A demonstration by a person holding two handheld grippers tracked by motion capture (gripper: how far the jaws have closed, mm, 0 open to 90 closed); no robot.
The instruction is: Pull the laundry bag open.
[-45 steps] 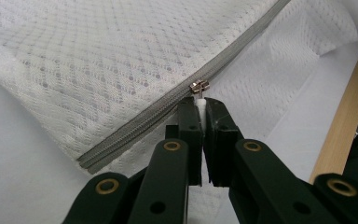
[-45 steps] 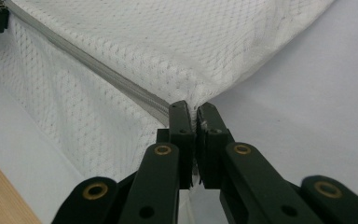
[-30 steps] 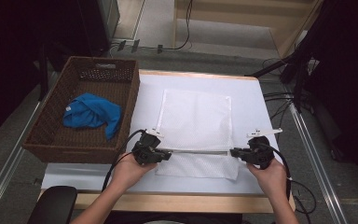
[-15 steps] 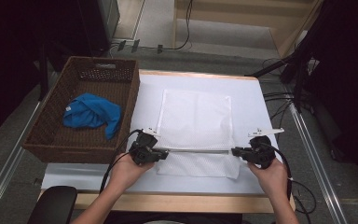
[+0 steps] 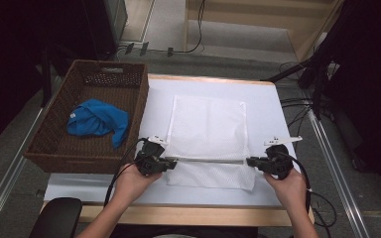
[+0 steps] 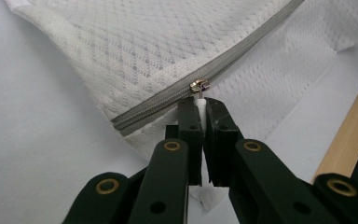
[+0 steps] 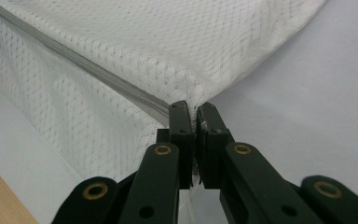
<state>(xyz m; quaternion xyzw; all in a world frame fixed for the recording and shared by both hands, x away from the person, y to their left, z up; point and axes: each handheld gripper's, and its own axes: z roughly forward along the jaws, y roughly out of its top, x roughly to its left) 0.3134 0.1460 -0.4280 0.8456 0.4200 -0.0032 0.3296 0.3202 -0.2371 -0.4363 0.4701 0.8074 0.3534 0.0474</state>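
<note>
Mesh bag (image 5: 206,130) flat on table (image 5: 268,104); left hand-held gripper (image 6: 197,103) clamped on zipper pull (image 6: 199,87), right hand-held gripper (image 7: 191,108) clamped on bag corner.

bag (image 5: 206,126): white mesh cloth, matt | zipper (image 6: 223,65): grey fabric tape, shiny metal slider | basket (image 5: 44,148): woven wicker

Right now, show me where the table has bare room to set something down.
Free: the table strip right of the mesh bag, and the far strip beyond it. Narrower: between the bag and the basket. Crowded: the near edge, where both hand-held grippers grip the bag.
</note>
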